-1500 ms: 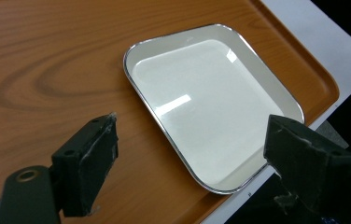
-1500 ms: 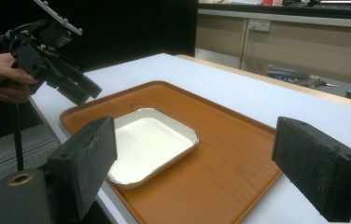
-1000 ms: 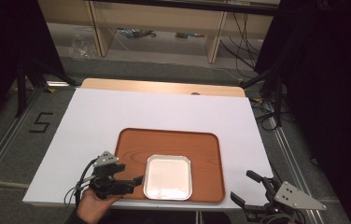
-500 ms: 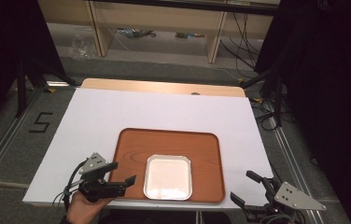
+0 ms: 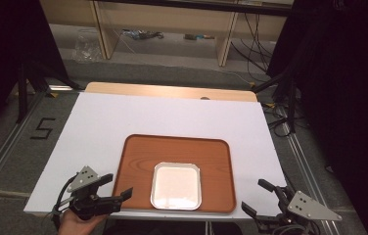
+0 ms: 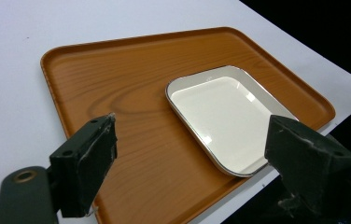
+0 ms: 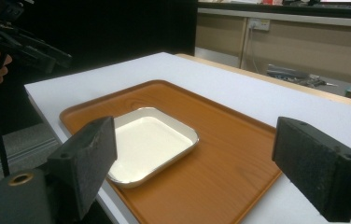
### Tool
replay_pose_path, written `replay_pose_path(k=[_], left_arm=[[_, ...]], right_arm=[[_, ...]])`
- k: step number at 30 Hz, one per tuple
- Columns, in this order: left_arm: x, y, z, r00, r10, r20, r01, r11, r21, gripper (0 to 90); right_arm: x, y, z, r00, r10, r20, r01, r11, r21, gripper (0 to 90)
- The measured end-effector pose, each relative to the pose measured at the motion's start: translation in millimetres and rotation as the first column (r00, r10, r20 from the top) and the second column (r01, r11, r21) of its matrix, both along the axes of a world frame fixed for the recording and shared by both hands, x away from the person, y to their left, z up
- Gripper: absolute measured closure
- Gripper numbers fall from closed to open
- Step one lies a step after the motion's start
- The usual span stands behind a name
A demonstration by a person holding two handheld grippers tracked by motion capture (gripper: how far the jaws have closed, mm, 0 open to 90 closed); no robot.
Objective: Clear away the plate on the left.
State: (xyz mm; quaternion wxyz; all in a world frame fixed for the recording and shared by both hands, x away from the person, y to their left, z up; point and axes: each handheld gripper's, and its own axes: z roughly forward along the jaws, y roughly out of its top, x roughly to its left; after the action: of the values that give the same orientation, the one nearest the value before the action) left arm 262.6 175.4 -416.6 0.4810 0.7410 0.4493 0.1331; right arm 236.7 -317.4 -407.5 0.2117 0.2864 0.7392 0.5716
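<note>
A rectangular brown wooden tray (image 5: 172, 161) lies on the white table (image 5: 123, 117). On the near part of this tray rests a square white dish with a thin metal rim (image 5: 176, 185), empty. The left gripper (image 5: 112, 188) hovers just beside the tray's near left corner, jaws apart and holding nothing. The right gripper (image 5: 258, 196) waits beyond the tray's near right corner, jaws also wide apart. I think the dish is the target; it is better to bring one jaw over its low rim slowly, because the shallow edge can slip

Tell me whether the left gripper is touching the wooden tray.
Apart. In the high view the left gripper sits just off the wooden tray's left edge, jaws open, with white table showing between them.
</note>
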Motion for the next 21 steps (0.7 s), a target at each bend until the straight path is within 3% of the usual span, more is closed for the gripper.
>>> replay_pose_path(k=[6,10,21], left_arm=[[-10.5,4.3,2.3,0.9998,0.01,0.017,-0.01,0.9999,-0.005,16.6],[-17.9,5.0,3.1,0.999,0.029,0.033,-0.028,0.9991,-0.03,16.6],[-18.9,6.5,1.8,0.9991,0.032,0.029,-0.031,0.9989,-0.034,16.7]], right_arm=[[0.0,0.1,-0.2,1.0,0.0,0.001,0.0,1.0,0.003,14.9],[0.6,-0.6,-0.2,1.0,0.008,-0.001,-0.008,1.0,0.001,14.9],[0.1,0.2,-0.1,1.0,0.001,0.002,-0.001,1.0,0.003,14.9]])
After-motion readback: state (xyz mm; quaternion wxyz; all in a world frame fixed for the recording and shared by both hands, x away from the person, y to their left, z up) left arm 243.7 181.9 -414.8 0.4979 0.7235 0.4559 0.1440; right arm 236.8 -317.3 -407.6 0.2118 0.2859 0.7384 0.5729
